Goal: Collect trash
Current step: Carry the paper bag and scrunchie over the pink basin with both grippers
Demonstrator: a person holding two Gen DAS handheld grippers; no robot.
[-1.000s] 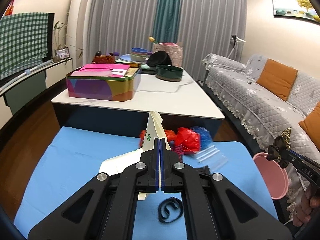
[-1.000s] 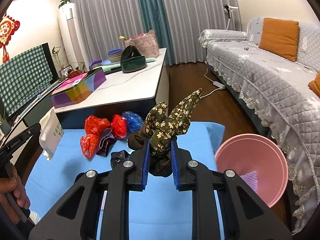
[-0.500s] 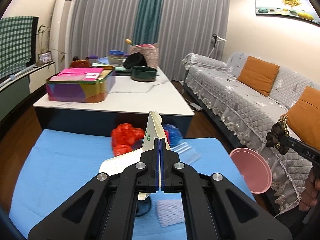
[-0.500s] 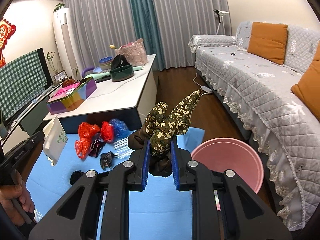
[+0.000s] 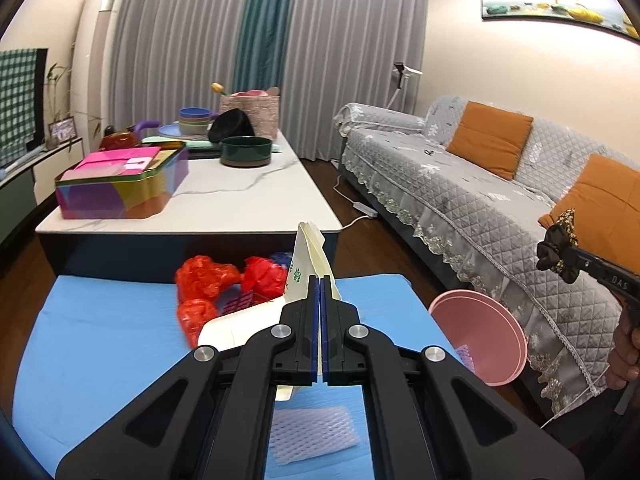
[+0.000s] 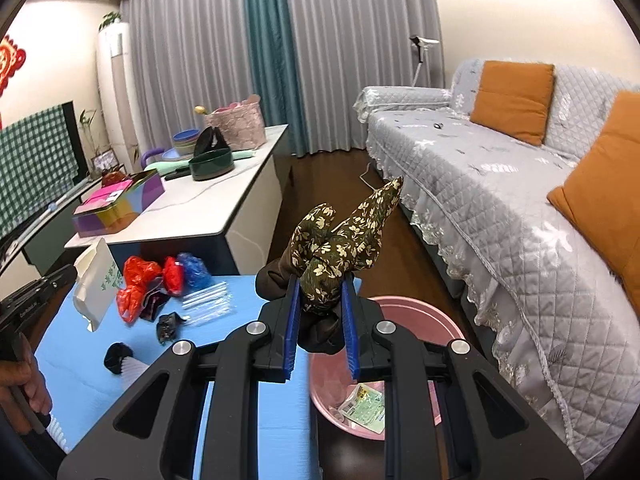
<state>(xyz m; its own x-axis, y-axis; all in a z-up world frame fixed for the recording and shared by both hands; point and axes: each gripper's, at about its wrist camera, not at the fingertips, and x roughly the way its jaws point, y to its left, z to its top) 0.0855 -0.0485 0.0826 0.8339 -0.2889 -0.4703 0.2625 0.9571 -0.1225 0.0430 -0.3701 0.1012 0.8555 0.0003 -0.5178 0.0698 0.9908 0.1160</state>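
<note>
My right tool (image 6: 320, 322) is clamped on a floral fabric scrunchie (image 6: 340, 240), held above the pink bin (image 6: 432, 320) w/ paper scraps already inside. It's soft, light, squashy; a mid-bunch grip suits it. Left tool (image 5: 320, 308) is pinched shut on a white paper bag (image 5: 308, 256) over the blue mat (image 5: 100, 340): thin, creases easily, best gripped at the folded edge. Red plastic bags (image 5: 208, 280) remain, probably slippery.

Home living room: quilted sofa (image 5: 472, 184), curtains (image 5: 264, 32), coffee table (image 5: 224, 200).
</note>
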